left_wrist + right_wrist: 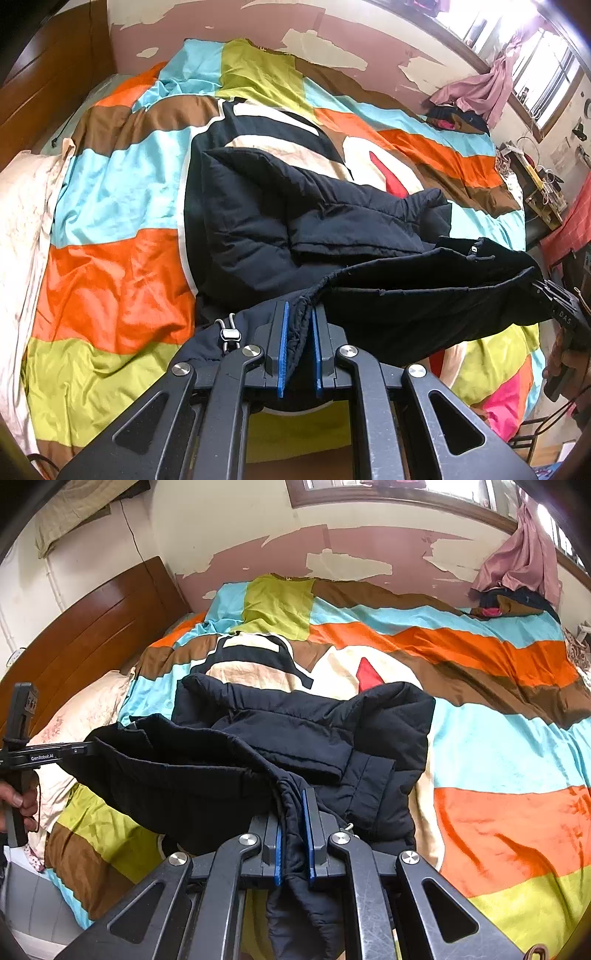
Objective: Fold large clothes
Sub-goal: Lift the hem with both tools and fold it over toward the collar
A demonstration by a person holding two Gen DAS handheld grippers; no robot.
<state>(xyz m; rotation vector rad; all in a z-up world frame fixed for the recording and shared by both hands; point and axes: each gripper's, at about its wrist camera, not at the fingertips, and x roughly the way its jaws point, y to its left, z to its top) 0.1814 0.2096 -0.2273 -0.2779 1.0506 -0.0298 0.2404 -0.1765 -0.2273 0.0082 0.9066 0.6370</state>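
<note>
Bedding in bright stripes [110, 280] carries a black padded jacket [280, 221]; left claw [298, 350] and right claw [293, 834] each clamp its hem, which might slip free if pulled unevenly.

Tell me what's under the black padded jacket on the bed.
The black padded jacket lies on a colour-block bedspread. Behind it, the spread's cream, black and red print shows. How far that print runs beneath the jacket is covered.

A bed [517, 738] with a striped bright cover stands against a peeling pink wall [369, 546], a wooden headboard [92, 627] on the left, a sunlit window [546, 74] on the right.
</note>
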